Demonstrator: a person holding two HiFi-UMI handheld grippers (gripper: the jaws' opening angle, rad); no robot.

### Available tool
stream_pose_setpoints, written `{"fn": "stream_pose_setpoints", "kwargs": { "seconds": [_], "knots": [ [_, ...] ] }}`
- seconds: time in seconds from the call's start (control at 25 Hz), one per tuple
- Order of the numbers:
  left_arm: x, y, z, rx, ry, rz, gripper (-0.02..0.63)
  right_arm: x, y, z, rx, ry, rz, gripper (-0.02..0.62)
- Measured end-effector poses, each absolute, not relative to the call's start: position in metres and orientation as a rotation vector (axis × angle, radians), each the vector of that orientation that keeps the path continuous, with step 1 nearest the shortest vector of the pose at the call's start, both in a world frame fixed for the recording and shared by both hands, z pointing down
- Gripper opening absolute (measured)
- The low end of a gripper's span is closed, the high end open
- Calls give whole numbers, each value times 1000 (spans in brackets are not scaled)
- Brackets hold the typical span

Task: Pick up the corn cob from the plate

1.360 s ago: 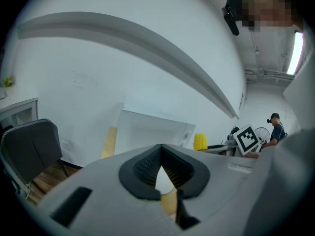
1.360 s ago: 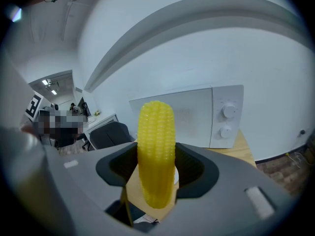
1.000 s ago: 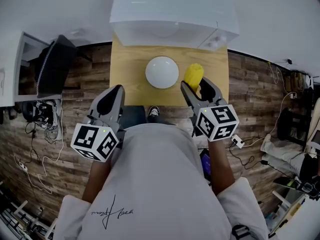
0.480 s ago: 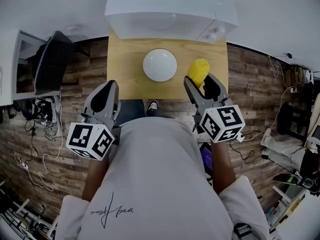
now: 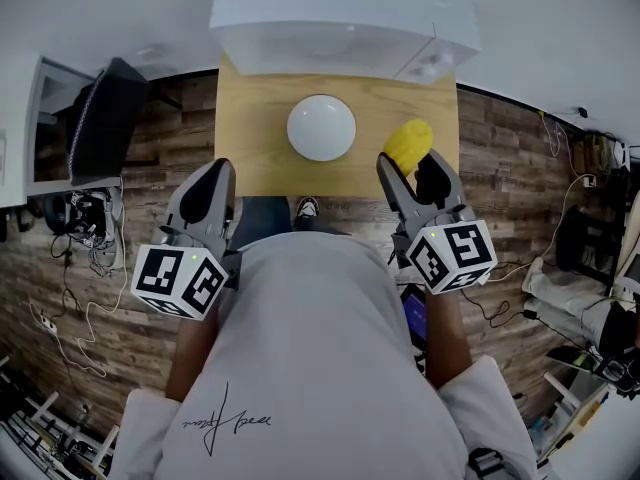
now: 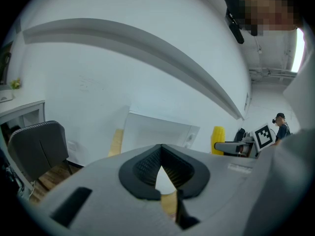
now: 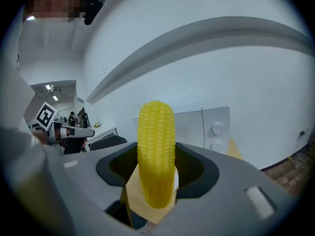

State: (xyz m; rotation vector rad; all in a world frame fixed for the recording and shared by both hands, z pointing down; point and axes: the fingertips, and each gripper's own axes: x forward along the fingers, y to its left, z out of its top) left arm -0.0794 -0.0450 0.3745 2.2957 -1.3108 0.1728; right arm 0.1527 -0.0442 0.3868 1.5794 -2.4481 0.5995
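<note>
Corn cob (image 5: 408, 141) drifting rightward, right gripper (image 5: 411, 168) pinching it near table (image 5: 250, 118) right edge; plate (image 5: 321, 127) lying clear, left of jaws; left gripper (image 5: 212, 186) pressed together, empty.

Yellow corn cob (image 5: 408, 140); white plate (image 5: 321, 127) at its 9 o'clock; pale wood table (image 5: 250, 118); brown plank floor (image 5: 500, 168); grey left gripper (image 5: 213, 176) and right gripper (image 5: 410, 168) with black-and-white square markers.

My right tongs (image 5: 409, 165) carried corn (image 5: 408, 141) further right; wider gap from plate (image 5: 321, 127), corn now nearer right edge of worktop (image 5: 250, 128). My left tongs (image 5: 213, 176) shifted slightly left.
</note>
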Motion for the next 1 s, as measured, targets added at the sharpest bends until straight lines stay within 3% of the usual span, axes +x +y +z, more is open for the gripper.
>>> {"fn": "stream_pose_setpoints", "kwargs": {
  "seconds": [1.0],
  "knots": [
    [-79,-52,372,2313,-1322,196,-8,153,-54,378,1574,-2484,588,245]
  ]
}}
